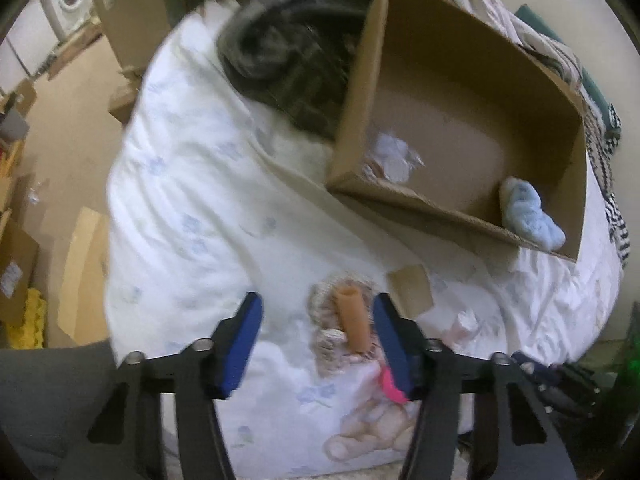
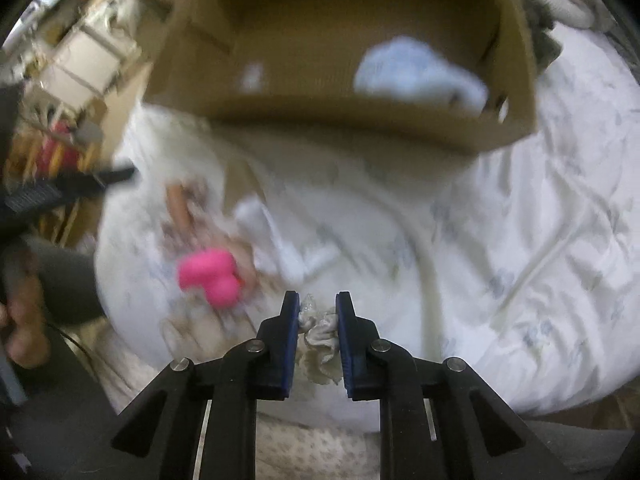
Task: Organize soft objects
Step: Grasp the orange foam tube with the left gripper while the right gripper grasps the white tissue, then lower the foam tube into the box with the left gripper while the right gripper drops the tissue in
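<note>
My left gripper (image 1: 316, 312) is open above the white bedspread, its jaws on either side of an orange tube-shaped soft toy (image 1: 353, 320) lying on a patterned cloth (image 1: 328, 344). A pink soft toy (image 1: 390, 384) peeks out by the right finger and shows in the right wrist view (image 2: 210, 276). My right gripper (image 2: 318, 308) is shut on a crumpled cream cloth (image 2: 320, 344), held above the bed. An open cardboard box (image 1: 356, 80) lies ahead; it holds a light-blue soft item (image 1: 528, 212) and a white crumpled piece (image 1: 394, 156). The box also shows in the right wrist view (image 2: 320, 120).
A dark grey blanket (image 1: 276, 52) is piled left of the box. A small cardboard scrap (image 1: 410, 288) and a white crumpled piece (image 1: 466, 322) lie on the bedspread (image 1: 192, 200). Cardboard boxes (image 1: 16, 264) stand on the floor at left. White socks (image 2: 280, 236) lie near the pink toy.
</note>
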